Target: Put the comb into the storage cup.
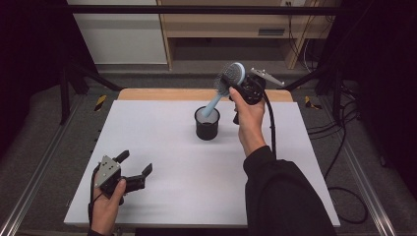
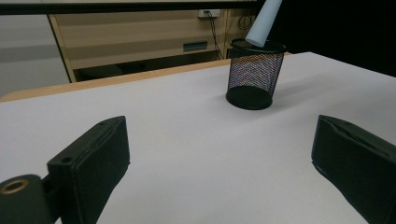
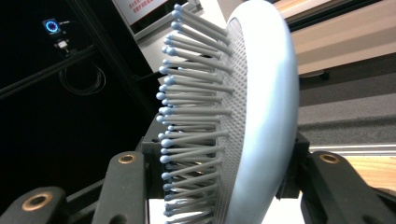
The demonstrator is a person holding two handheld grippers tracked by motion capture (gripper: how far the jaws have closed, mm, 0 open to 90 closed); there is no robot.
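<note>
Near edge, high view: left hand (image 1: 107,206) on the white table (image 1: 167,196), holding the left gripper (image 1: 135,164) low over the surface near the front left corner. Jaws spread wide, nothing between them; grey plate (image 1: 108,170) on top, cable trailing back toward the wrist. In the left gripper view, both black jaws standing well apart above bare white tabletop, gripping nothing.

Front right: dark sleeve (image 1: 282,196) rising from the bottom edge, forearm reaching forward over the table.

Mid-table, slightly toward the far side: black mesh cup (image 1: 207,124), upright, round solid base, well apart from the left gripper. Same cup (image 2: 254,74) in the left gripper view, mesh wall see-through.

Above and just right of the cup: right hand (image 1: 248,115) raised, holding the right gripper (image 1: 236,84) above the table. Jaws closed on the head of a pale blue brush (image 1: 223,86), one jaw against the bristle side, the other against the smooth back. Brush tilted, head up and to the right, handle slanting down-left with its tip inside the cup's rim. Handle end (image 2: 264,21) entering the cup mouth in the left gripper view.

Right gripper view: brush head (image 3: 252,112) edge-on between the jaws, ball-tipped bristles (image 3: 191,116) pointing left.

Far side: wooden table edge (image 1: 162,94), then a wooden shelf unit (image 1: 221,29) and grey floor.
</note>
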